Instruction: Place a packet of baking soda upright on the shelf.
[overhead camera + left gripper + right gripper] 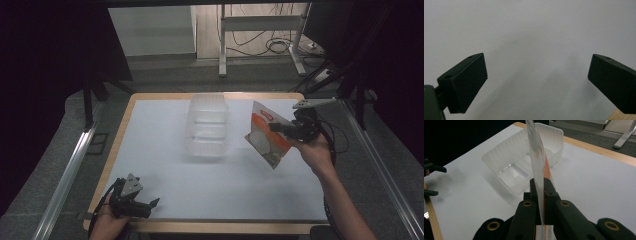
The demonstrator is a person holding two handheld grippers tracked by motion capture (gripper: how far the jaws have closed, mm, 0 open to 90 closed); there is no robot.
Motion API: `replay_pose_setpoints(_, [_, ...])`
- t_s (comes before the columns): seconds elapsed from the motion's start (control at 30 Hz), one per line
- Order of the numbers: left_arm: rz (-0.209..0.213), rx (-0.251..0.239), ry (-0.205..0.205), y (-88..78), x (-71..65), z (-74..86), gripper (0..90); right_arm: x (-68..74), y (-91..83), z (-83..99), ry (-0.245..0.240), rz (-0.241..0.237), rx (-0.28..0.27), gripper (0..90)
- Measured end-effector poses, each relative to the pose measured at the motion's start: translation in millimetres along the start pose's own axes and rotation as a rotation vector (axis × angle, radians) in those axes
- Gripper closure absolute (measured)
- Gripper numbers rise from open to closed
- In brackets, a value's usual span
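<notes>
— What is seen on the table (165, 150)?
— A clear plastic container (206, 126) is set on the white surface, toward the far middle; a wooden edge is shown around the white top.

— And beyond it?
— A metal stand (260, 35) is placed on the floor at the far side, with cables (272, 47) coiled at its foot. Metal rails (65, 180) are seen along the left and right of the table.

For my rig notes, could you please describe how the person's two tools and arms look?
Both are black two-jaw tools. The left tool has blocky, flat-faced pads and a grey triangular plate on top. The right tool has brass-ringed holes, a like plate and a black cable. Forearms are bare.
</notes>
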State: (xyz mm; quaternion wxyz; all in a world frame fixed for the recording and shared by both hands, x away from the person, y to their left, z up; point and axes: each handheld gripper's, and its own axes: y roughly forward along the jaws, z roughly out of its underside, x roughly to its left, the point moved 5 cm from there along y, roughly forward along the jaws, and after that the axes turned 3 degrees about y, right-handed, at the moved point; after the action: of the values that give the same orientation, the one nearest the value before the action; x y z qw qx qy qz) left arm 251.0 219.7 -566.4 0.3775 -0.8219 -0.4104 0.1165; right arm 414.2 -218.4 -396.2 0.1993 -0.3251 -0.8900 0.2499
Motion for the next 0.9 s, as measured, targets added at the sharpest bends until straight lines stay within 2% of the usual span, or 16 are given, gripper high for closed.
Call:
replay_pose_setpoints(0.5, [0.002,-0.001,0.001,-0.3,0.4,0.2,2.4,19.2,31.1,-41.4,-0.074,-0.057,0.006,88.7])
replay_pose_setpoints(0.9, [0.005,-0.001,0.002,-0.2,0.4,0.3,2.4,29.0,59.4,-63.1,-0.104,-0.079,0.025,88.7])
